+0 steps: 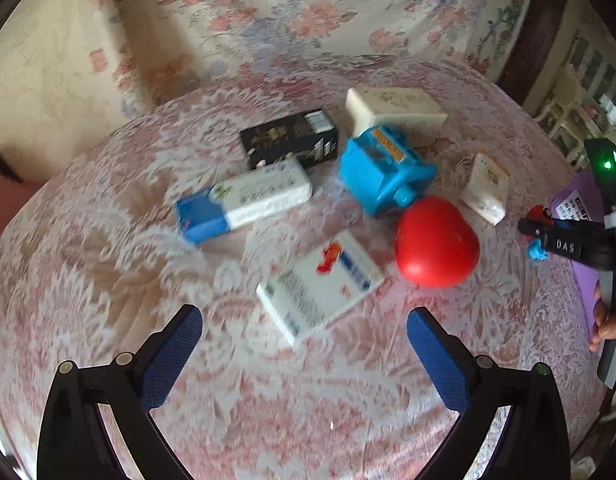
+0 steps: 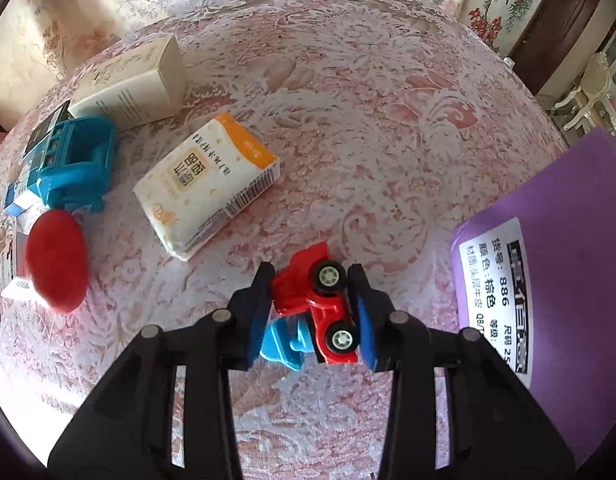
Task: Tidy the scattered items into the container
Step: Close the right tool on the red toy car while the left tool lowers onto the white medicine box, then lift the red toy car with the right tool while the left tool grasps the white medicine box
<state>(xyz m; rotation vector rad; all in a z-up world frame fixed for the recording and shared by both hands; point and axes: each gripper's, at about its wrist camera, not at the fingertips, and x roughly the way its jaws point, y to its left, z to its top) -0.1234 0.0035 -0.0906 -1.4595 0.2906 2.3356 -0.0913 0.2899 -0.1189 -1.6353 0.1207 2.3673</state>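
Note:
My right gripper [image 2: 309, 292] is shut on a small red and blue toy truck [image 2: 315, 300] lying on its side on the pink tablecloth, its wheels facing the right pad. Just right of it stands the purple box [image 2: 547, 280] with a white label. My left gripper [image 1: 304, 332] hangs open above the cloth, with a white medicine box [image 1: 319, 284] just ahead of its fingertips and apart from them. A red heart-shaped toy [image 1: 435, 242], a blue toy car [image 1: 383, 172], a blue-and-white box [image 1: 244, 200], a black box [image 1: 290, 140], a cream box [image 1: 391, 110] and a tissue pack [image 2: 206, 184] lie scattered.
The round table [image 2: 387, 80] drops off behind to a floral bedspread [image 1: 268, 8]. In the left wrist view the right gripper [image 1: 563, 240] and a person's fingers [image 1: 607, 324] show at the right edge beside the purple box [image 1: 579, 204]. White furniture stands far right.

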